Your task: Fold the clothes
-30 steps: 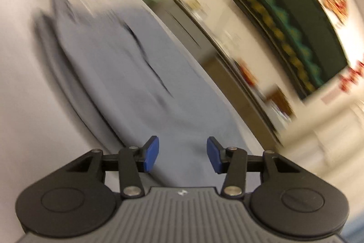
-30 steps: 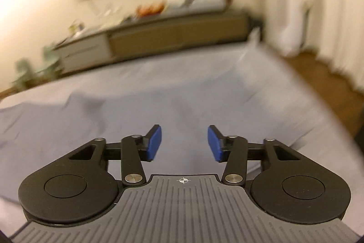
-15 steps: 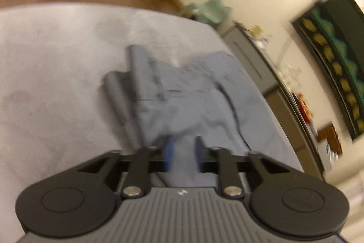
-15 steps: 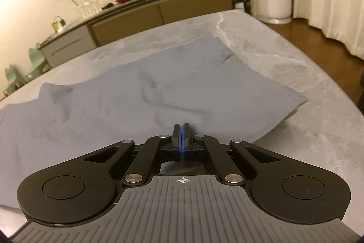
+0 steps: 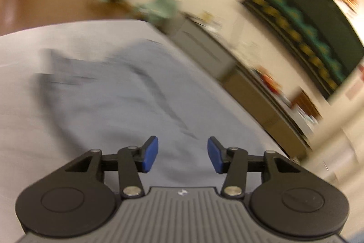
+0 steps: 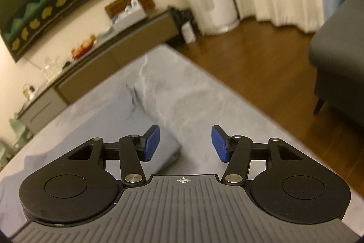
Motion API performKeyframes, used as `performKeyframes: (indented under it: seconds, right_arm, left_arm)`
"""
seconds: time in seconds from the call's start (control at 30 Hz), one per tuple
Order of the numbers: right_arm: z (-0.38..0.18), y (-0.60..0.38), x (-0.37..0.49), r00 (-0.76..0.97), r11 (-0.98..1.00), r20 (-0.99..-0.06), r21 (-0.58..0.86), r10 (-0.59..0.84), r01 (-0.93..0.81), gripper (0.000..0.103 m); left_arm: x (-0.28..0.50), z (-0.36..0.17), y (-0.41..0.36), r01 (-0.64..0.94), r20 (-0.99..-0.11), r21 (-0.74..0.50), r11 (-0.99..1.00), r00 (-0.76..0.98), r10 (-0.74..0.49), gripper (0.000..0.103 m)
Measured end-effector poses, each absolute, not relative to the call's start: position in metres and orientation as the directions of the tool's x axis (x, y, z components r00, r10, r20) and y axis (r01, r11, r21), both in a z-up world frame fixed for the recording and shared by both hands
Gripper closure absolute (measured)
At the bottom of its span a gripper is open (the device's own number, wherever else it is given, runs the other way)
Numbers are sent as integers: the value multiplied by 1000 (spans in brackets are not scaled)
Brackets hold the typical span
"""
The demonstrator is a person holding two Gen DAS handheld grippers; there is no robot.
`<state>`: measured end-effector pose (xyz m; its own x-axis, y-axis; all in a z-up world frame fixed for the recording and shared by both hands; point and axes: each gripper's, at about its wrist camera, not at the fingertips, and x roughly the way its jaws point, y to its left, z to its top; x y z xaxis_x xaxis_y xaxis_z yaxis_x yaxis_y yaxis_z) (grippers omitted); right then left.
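Grey-blue garment (image 5: 118,92) lying part-folded on the grey table (image 6: 204,92), wrinkled toward ten o'clock. Both tongs, left (image 5: 182,156) and right (image 6: 185,144), just spread apart, empty. More folds and smoothing probably left.

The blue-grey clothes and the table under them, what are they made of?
The garment looks like soft matte woven cloth: it creases and lies in folded layers. The table looks like smooth grey stone or a marble-look top, judging by its pale veins; which one is unclear.

Blue-grey garment (image 5: 118,92), folded – flat on bed
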<state>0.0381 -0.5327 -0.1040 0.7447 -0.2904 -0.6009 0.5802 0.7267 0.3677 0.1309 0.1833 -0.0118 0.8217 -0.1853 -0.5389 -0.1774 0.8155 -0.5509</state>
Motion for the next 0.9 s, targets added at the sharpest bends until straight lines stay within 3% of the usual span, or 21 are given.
performKeyframes:
  seconds: [0.13,0.17,0.2,0.23,0.33,0.4,0.63,0.9]
  right_arm:
    - [-116,-515,60,733,795,-618,275,-284,540,48]
    - [-117,-512,65,735,808,-620,267,-273,525,57]
    - [-118,-509,68,741,817,-624,274,-250,506,76]
    - [-118,-506,72,739,823,-628,269,-244,500,85]
    - [-114,-497,75,754,830,-598,251,-272,499,99]
    - [-102,-483,73,780,859,-552,205,-295,470,100]
    - [-71,-405,65,831,939,-451,-51,-325,340,100]
    - [-75,-356,56,860,937,-411,-290,-304,193,100]
  left_arm:
    - [155,-2,86,9,-545,-550,835,754,-367,49]
    - [162,-1,58,56,-547,-554,830,728,-414,48]
    - [167,1,28,109,-547,-559,822,697,-464,47]
    - [171,2,-1,160,-546,-564,810,663,-511,46]
    - [188,4,-95,290,-561,-560,776,556,-613,44]
    - [198,8,-158,376,-569,-540,753,496,-656,44]
    - [221,7,-352,539,-592,-532,653,315,-742,29]
    - [218,-50,-480,639,-728,-383,667,236,-644,29]
